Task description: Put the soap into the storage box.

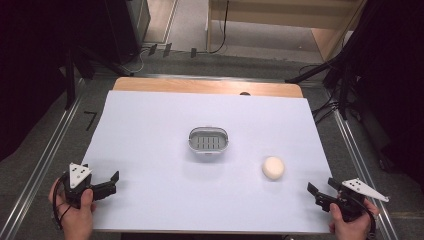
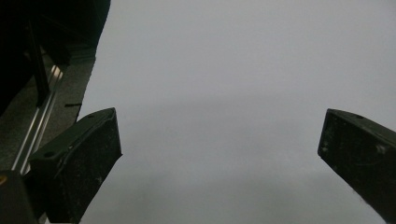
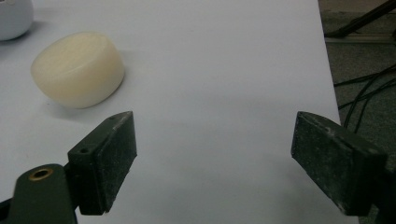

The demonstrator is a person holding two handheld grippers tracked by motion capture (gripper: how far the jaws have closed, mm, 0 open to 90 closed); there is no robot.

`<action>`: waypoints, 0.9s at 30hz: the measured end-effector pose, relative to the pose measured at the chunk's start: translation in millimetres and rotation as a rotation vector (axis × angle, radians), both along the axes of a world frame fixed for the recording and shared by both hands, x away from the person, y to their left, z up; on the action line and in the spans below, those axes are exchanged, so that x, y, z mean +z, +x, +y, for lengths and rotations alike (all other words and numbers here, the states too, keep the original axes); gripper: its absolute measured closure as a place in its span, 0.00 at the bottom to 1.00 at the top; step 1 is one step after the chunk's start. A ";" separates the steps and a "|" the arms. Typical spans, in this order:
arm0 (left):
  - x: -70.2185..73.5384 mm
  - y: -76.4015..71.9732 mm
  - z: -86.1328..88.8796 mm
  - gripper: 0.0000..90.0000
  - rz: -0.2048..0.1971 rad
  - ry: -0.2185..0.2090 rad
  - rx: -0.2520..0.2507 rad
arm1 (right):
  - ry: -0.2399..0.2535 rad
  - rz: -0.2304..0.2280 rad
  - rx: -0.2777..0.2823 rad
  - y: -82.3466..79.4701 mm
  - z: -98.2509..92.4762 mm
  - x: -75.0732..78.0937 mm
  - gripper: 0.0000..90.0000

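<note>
- Wide white surface (image 1: 150, 130), bare across most of its area, with a wooden edge showing along the far side.
- Oval soap dish (image 1: 208, 140) with a slotted insert, sitting near the middle, nothing in it.
- Round cream bar of soap (image 1: 273, 168), lying right of the dish and nearer the person, well apart from it; in the right gripper view (image 3: 78, 69) ahead and to the left of the jaws, untouched.
- Left tool (image 1: 102, 184) at the near left corner, jaws spread wide, gripping nothing, just over bare sheet.
- Right tool (image 1: 316, 194) at the near right corner, jaws likewise wide apart and holding nothing, near the soap.
- Judged barely started: soap not yet gripped, lifted, or set in the dish; reach, grasp, carry and placement all left.
</note>
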State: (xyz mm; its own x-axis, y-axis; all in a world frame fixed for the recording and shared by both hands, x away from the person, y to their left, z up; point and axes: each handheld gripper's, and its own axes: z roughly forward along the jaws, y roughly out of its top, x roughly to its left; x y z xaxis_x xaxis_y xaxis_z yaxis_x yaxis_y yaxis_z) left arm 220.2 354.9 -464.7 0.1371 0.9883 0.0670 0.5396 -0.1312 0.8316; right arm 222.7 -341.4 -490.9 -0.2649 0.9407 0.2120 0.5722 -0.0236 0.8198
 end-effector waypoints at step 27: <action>0.0 0.0 0.0 0.00 -0.001 0.000 -0.001 | -0.106 0.027 0.044 14.3 26.6 13.2 0.27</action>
